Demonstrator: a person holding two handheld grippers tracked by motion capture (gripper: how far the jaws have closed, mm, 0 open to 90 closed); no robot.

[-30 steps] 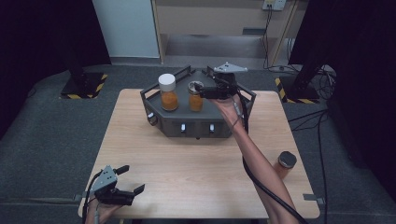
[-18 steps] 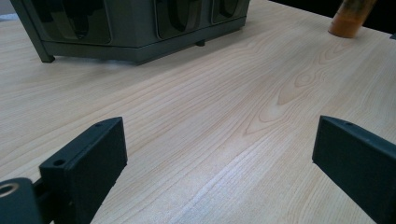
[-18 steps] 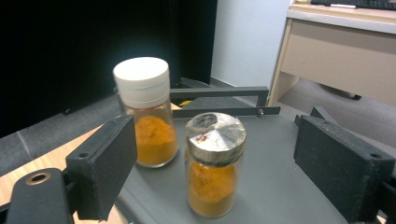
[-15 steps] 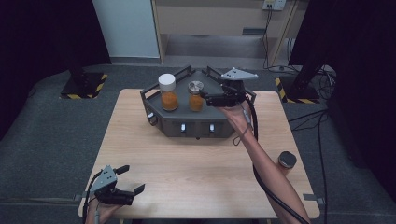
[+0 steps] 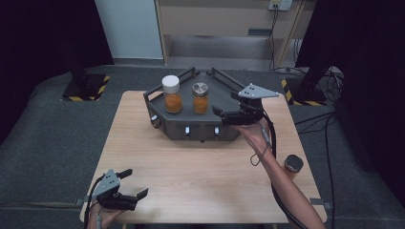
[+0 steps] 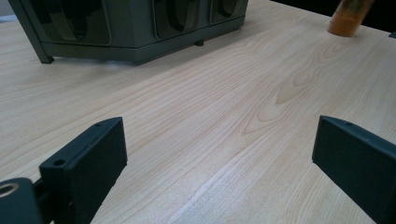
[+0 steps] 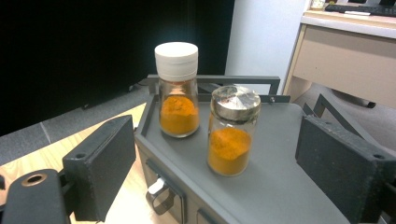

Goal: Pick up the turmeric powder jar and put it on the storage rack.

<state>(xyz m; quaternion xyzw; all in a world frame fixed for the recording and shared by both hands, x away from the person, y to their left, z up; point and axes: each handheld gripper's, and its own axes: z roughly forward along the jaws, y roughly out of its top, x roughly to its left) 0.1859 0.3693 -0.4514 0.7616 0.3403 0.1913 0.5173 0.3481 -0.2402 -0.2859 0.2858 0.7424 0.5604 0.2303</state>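
Two glass jars of orange powder stand upright on a dark grey stand (image 5: 224,90) at the back of the table. One has a white lid (image 5: 172,95) (image 7: 177,93), the other a metal lid (image 5: 200,98) (image 7: 232,135). My right gripper (image 5: 220,114) (image 7: 215,154) hovers over the stand's right part, to the right of the metal-lidded jar and clear of it. It is open, its jaws have just been opening a little, and nothing is between them. My left gripper (image 5: 135,183) (image 6: 219,154) rests open at the table's near left corner, jaws wide over bare wood.
A third jar with a dark lid (image 5: 293,167) (image 6: 348,18) stands by the table's right edge, beside my right forearm. The stand (image 7: 280,186) has raised rails and small drawer handles on its front. Bare wooden tabletop (image 5: 200,167) lies between the stand and me.
My right gripper has drawn back to the right, away from the metal-lidded jar, which stays on the stand. The left gripper has not moved.
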